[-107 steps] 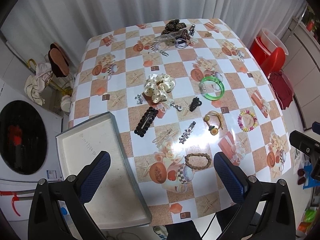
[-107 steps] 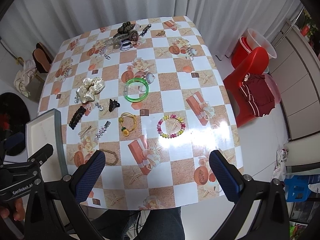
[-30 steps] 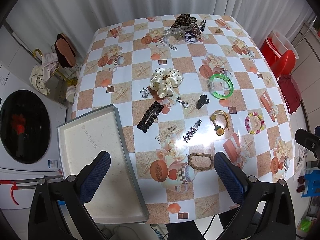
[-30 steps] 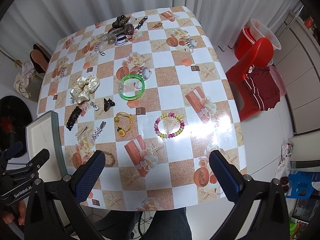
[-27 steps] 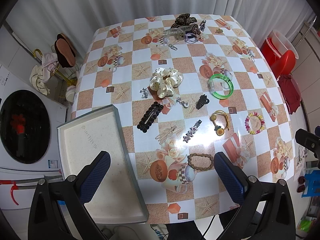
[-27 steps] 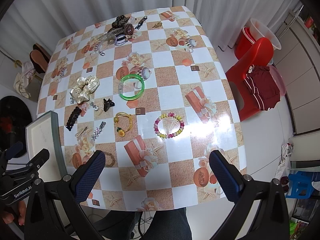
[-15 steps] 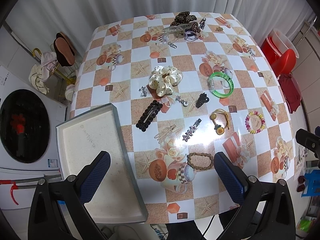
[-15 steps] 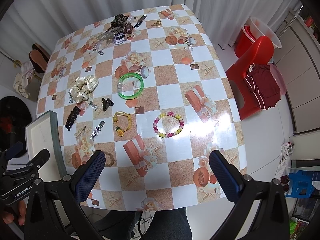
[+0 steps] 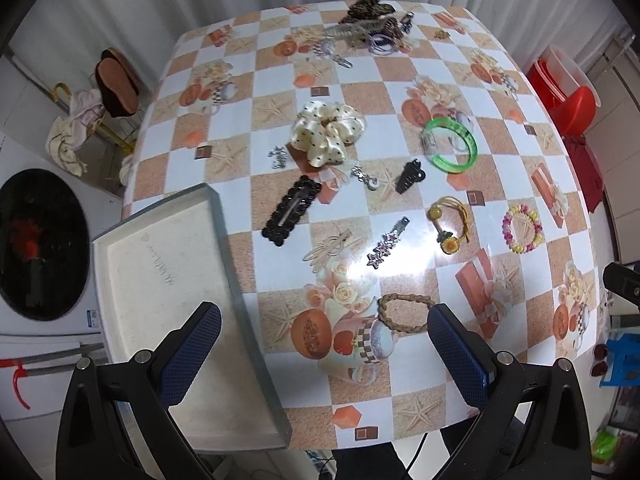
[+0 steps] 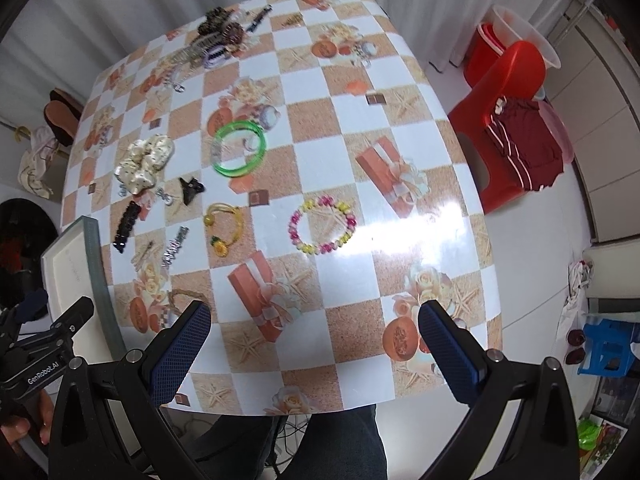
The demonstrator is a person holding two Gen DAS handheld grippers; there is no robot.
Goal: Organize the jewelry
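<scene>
Several hair and jewelry pieces lie on the checkered tablecloth (image 9: 400,80): a cream dotted scrunchie (image 9: 326,132), a green bangle (image 9: 450,144), a black beaded clip (image 9: 291,210), a braided brown bracelet (image 9: 406,312), a pastel bead bracelet (image 9: 521,230) and a yellow flower tie (image 9: 448,228). An empty grey tray (image 9: 160,280) sits at the table's left edge. My left gripper (image 9: 322,340) hovers open above the front edge, beside the braided bracelet. My right gripper (image 10: 314,340) hangs open over the front right, below the pastel bead bracelet (image 10: 322,224) and the green bangle (image 10: 239,153).
A heap of clips and hair ties (image 9: 368,26) lies at the far edge. A red plastic chair with dark red cloth (image 10: 516,120) stands right of the table. A washing machine door (image 9: 40,240) is at left. White curtains hang behind. A hand (image 10: 16,428) holds the left gripper's handle.
Both cameras have dropped slightly closer to the table and shifted a little. No item on the table has moved, and both grippers stay open.
</scene>
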